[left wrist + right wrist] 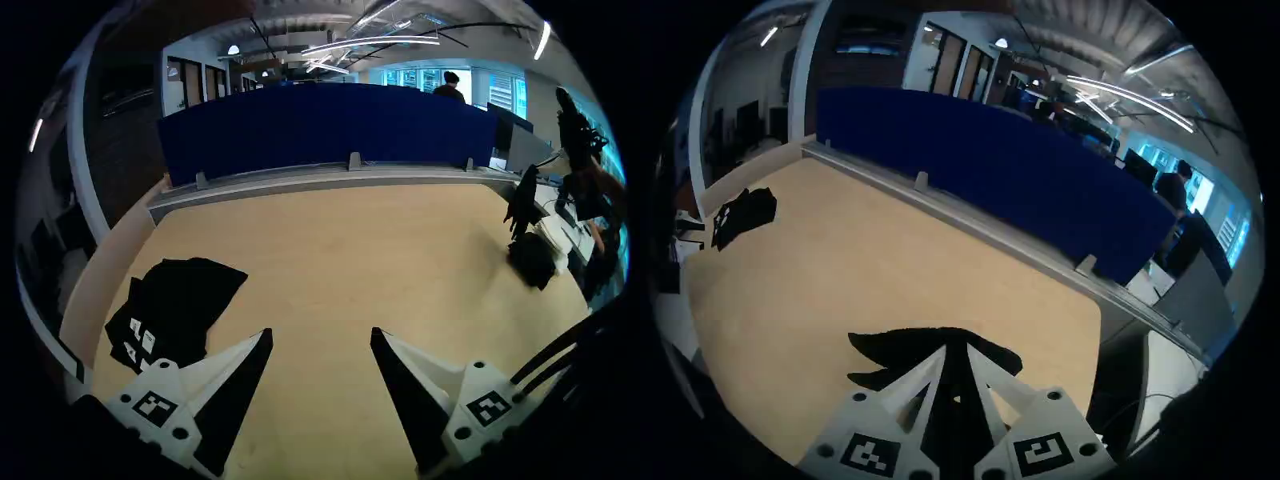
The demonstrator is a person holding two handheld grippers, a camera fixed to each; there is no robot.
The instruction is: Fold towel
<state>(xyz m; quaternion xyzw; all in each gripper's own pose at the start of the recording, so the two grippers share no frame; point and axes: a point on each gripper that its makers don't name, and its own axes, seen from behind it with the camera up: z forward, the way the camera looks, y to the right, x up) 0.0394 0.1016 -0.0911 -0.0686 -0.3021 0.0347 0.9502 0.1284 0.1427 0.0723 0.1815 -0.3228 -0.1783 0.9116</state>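
Note:
Near the table's right edge, in the left gripper view, a black towel (534,258) lies in a lump with one part (522,200) raised above it. In the right gripper view my right gripper (956,352) is shut on this black towel (904,346), which spreads on the wood just ahead of the fingertips. My left gripper (321,336) stands open over bare tabletop with nothing between its fingers. A stack of folded black cloths (178,308) with white tags lies to its left, and appears as a far dark stack (744,212) in the right gripper view.
The light wooden table (360,240) is backed by a grey rail and a blue partition (320,128). Beyond its right edge are dark equipment and cables (588,192). A person (450,84) stands far behind the partition. The table's rounded corner (1096,308) is close to the towel.

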